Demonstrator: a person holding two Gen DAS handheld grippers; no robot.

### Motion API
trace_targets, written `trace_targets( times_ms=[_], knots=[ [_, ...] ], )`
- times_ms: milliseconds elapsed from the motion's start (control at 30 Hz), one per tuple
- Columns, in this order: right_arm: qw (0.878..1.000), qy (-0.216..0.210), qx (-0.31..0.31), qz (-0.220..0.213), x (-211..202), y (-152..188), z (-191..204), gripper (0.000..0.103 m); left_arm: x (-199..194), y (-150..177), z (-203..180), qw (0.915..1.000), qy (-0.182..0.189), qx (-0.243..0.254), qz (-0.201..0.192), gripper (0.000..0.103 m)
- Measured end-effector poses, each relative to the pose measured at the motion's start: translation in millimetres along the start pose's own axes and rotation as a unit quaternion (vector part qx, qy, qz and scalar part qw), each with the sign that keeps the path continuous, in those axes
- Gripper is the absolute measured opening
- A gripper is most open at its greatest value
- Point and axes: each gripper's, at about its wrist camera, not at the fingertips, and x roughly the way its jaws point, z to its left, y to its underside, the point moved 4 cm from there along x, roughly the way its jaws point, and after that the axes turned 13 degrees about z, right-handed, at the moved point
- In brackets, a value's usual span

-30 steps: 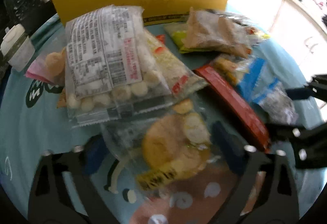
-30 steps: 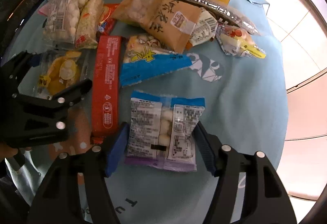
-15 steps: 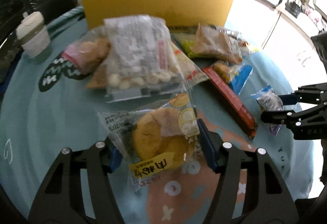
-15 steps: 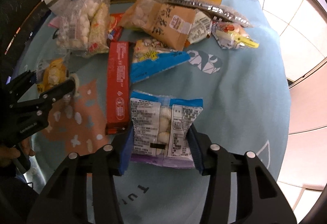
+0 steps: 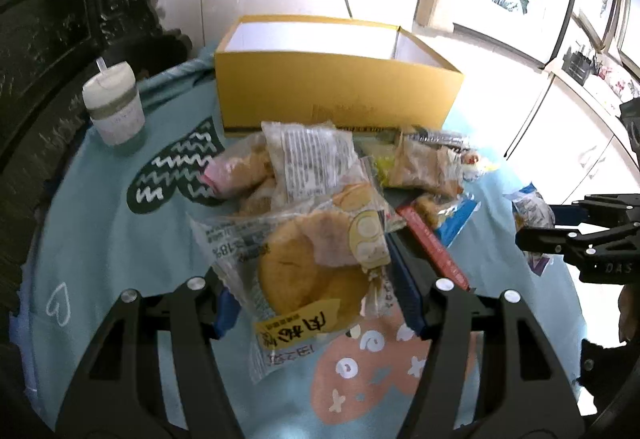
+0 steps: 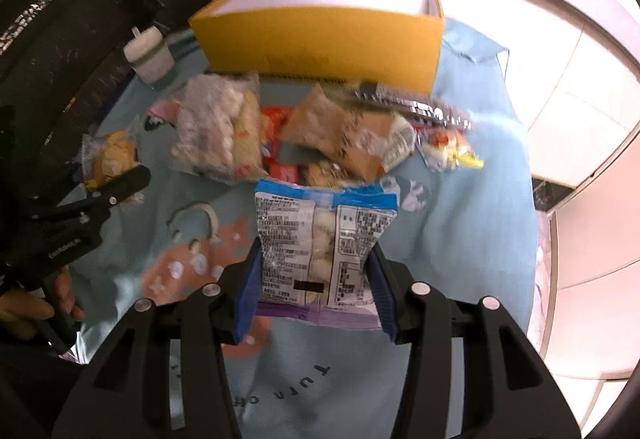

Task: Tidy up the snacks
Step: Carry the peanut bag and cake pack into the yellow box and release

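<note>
Here's the round table under its light-blue printed cloth (image 5: 100,231), and along the far edge stands the open yellow cardboard box (image 5: 336,99) with a white inside, nothing visible in it from these angles. Near the far-left edge sits a white lidded cup with a short straw (image 5: 114,105). Right in front of the box, a loose heap of snack packets (image 6: 320,127) crowds the middle: a clear bag of white round pieces (image 6: 212,127), a tan paper-look pouch (image 6: 348,131), a silvery strip packet (image 6: 416,105) touching the box's foot, a long red bar wrapper (image 5: 434,247) and a blue-and-white packet (image 5: 456,217) beside it. That heap lies between both grippers and the box. Now the left gripper (image 5: 316,299): its blue pads pinch a clear wrapper with a round golden cake and a yellow label (image 5: 312,271) from both sides, the wrapper raised off the cloth over the near part of the table. The right gripper (image 6: 316,291) is half-closed on a blue-topped clear packet of white sweets with a printed back label (image 6: 320,239), pads pressing its two edges, the packet standing up between them above the cloth near the table's near edge. A person's hand (image 6: 24,311) shows at the left gripper's handle.
</note>
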Motion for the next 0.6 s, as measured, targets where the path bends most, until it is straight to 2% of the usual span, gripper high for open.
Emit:
trace_targets(
  times_ms=[233,600],
  knots=[
    [0.999,-0.006,-0.006,-0.043,-33.7,-9.7,8.9,0.05,-21.9,-13.3,-1.9,0.9999,-0.007,0.0,-0.015,0.064],
    [0.992,-0.001,-0.007,-0.123,-109.4,-30.8,8.9,0.05,-79.1,-64.6,-11.2,0.9981,-0.008,-0.003,-0.06,0.064]
  ],
)
